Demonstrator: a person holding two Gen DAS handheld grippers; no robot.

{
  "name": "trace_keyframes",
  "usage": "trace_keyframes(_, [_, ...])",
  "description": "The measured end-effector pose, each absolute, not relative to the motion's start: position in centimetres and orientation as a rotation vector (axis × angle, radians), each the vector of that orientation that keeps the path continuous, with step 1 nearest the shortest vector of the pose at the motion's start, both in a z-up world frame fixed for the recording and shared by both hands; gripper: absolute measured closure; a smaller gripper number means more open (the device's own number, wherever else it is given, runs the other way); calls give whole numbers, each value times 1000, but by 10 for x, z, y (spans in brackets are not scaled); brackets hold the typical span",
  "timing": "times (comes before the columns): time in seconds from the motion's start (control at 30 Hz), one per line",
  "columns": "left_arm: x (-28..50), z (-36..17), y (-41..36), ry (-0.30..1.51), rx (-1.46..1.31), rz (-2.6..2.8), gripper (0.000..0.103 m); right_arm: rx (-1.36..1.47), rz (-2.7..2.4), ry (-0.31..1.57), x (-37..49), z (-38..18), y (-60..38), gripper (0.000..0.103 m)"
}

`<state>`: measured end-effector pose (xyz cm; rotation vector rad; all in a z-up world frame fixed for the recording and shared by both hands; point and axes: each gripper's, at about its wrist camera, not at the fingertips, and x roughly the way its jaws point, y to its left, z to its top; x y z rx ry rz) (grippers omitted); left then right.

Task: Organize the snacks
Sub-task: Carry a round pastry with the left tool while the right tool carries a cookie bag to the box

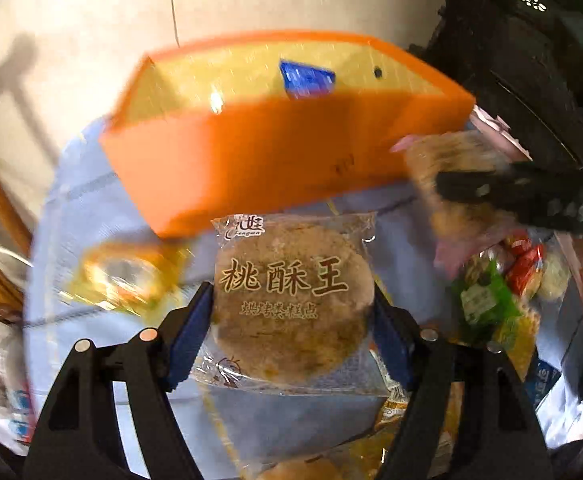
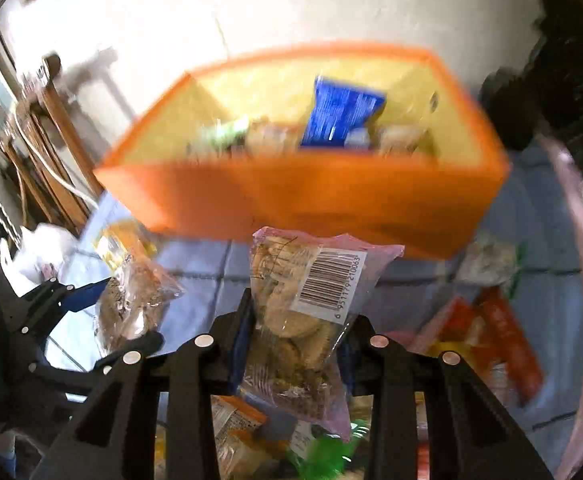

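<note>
An orange box (image 1: 251, 160) (image 2: 291, 200) with a yellow lining stands on the pale blue cloth just beyond both grippers. It holds a blue packet (image 1: 307, 80) (image 2: 343, 116) and other snacks. My left gripper (image 1: 291, 312) is shut on a clear-wrapped round brown cookie (image 1: 291, 300), its blue pads pressing both edges. The right wrist view also shows this gripper and its cookie (image 2: 131, 304) at the left. My right gripper (image 2: 301, 312) is shut on a pink-tinted biscuit pack (image 2: 303, 288) with a barcode label. That pack (image 1: 443, 160) shows blurred at the right of the left wrist view.
Loose snacks lie on the cloth (image 1: 75, 208): a yellow packet (image 1: 123, 276), green and red packets (image 1: 491, 292), orange-red packets (image 2: 503, 336). A wooden chair (image 2: 43, 140) stands at the left by the wall. Black equipment (image 1: 523, 60) sits at the right.
</note>
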<state>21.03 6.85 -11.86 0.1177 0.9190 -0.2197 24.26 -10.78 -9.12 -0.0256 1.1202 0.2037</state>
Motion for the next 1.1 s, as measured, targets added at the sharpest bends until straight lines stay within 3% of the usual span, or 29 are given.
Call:
trace_keyframes(0.23, [232,-40,73,793,82,-81,30,-155,128,911,272,-13,-127,67])
trace_keyframes(0.47, [272,7,78,744,-93,25,30,-128,62,873,316,5,-139,67])
trace_keyframes(1.0, [312,13,67,728,-21,-4,30,-144,50,865,356,21,-126,65])
trace_keyframes(1.03, [314,13,67,724,-22,-2,23,-150,33,860,359,21,-125,51])
trace_keyframes(1.07, [315,13,68,716,-23,5,4,-159,16,854,360,21,-125,8])
trace_keyframes(1.1, [315,15,69,699,-30,14,4,-167,-17,826,358,24,-126,5])
